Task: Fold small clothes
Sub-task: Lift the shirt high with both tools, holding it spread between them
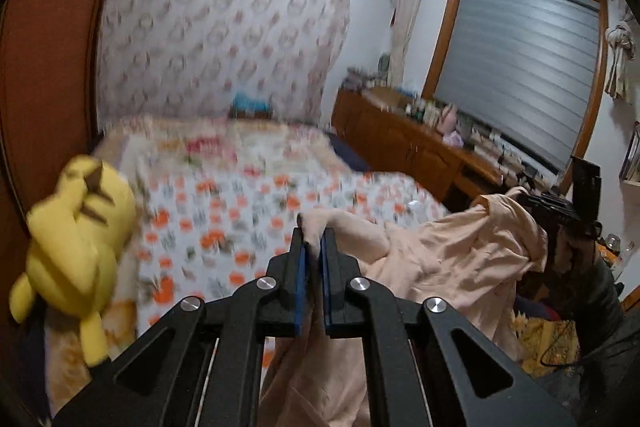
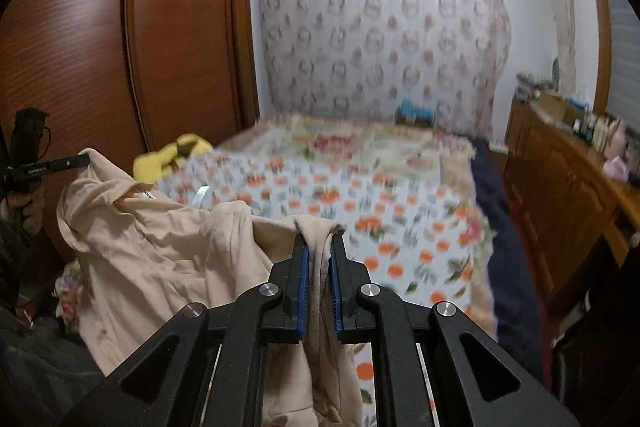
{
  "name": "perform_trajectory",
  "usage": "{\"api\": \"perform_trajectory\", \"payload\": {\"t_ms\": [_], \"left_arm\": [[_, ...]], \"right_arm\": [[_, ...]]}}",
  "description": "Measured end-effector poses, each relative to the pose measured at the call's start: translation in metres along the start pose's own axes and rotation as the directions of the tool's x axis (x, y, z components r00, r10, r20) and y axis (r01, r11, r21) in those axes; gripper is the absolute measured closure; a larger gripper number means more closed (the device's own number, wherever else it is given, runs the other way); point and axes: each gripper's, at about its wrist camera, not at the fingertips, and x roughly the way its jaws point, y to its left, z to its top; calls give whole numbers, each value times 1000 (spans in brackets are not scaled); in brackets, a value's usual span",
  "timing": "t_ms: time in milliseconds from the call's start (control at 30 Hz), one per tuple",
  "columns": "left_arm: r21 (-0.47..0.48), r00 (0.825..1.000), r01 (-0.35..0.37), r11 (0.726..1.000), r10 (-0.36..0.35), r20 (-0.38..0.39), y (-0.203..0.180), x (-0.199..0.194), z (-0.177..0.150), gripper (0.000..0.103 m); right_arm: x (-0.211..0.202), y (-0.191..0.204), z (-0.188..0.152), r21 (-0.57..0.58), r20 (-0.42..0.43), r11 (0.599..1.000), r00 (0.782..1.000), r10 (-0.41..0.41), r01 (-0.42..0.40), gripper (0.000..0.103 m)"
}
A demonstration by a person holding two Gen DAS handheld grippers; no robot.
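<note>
A pale peach garment [image 1: 452, 251] hangs in the air above the bed, stretched between both grippers. My left gripper [image 1: 313, 234] is shut on one bunched edge of it, and the cloth drops away below the blue pads. In the right wrist view my right gripper [image 2: 319, 239] is shut on another bunched edge of the same peach garment [image 2: 160, 247], which sags to the left toward the other gripper [image 2: 86, 159] held in a hand. In the left wrist view the right gripper [image 1: 536, 205] shows at the garment's far end.
The bed [image 1: 248, 211] with an orange-flowered sheet lies below and ahead. A yellow plush toy [image 1: 76, 227] sits at its left edge by the wooden wardrobe [image 2: 120, 39]. A low wooden cabinet [image 1: 404, 143] crowded with bottles runs under the window on the right.
</note>
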Motion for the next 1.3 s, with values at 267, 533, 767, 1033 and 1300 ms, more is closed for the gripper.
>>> {"api": "perform_trajectory", "payload": {"t_ms": [267,533,767,1033,1300], "left_arm": [[46,982,26,999,-34,186,-19,-51,52,96],[125,945,0,992,-41,326,-40,-96,107,96],[145,905,-33,989,-33,424,-43,-121,135,96],[152,879,-73,986,-9,478,-41,-136,138,96],[155,872,-105,982,16,489,-48,-146,134,96]], "right_arm": [[-90,-2,45,-32,180,999,983,-26,32,94],[-162,6,83,-83,340,994,939,-44,76,94],[-190,6,102,-90,432,991,901,-47,95,94],[-197,19,95,-105,505,987,861,-54,123,94],[-173,27,67,-115,517,988,856,-27,100,94]]}}
